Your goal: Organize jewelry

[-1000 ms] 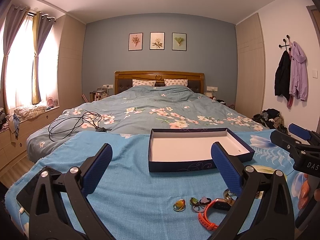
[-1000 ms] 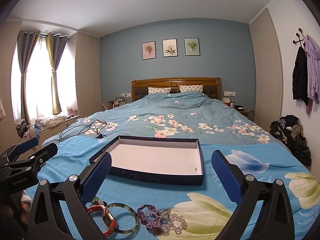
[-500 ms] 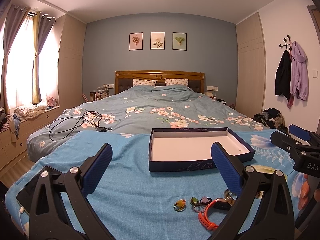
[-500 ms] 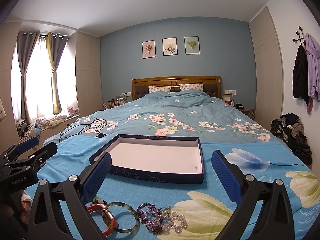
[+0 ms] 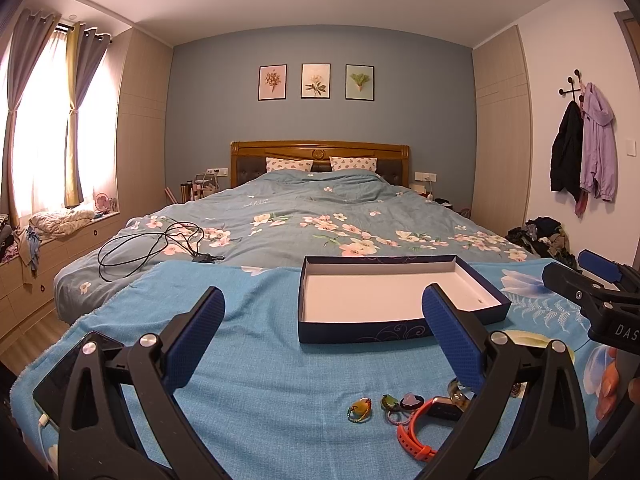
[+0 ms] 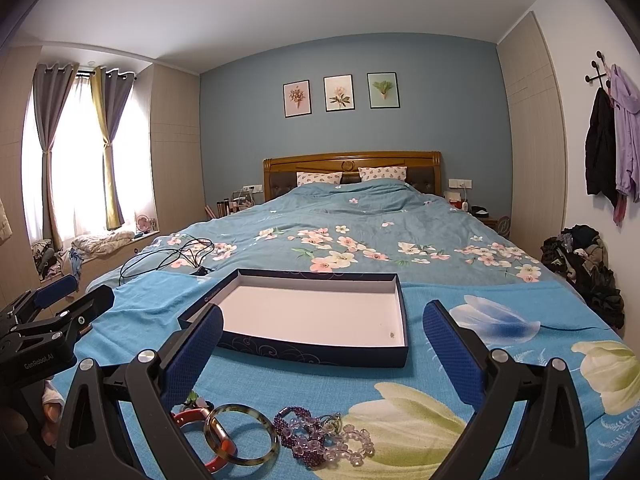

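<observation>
Blue cloth (image 5: 280,368) covers the near end of the bed (image 5: 320,216), carrying all the jewelry. My left gripper (image 5: 322,334) hangs with jaws spread wide, holding nothing; my right gripper (image 6: 320,344) likewise, jaws apart and empty. A shallow navy box (image 6: 316,350) with white interior lies open ahead of both. Nearer me lie small rings (image 5: 360,409), an orange watch (image 5: 416,428), a mottled bangle (image 6: 241,434) and purple bead bracelets (image 6: 320,438), all outside the box. A black cable (image 5: 156,246) lies on the quilt, well apart.
</observation>
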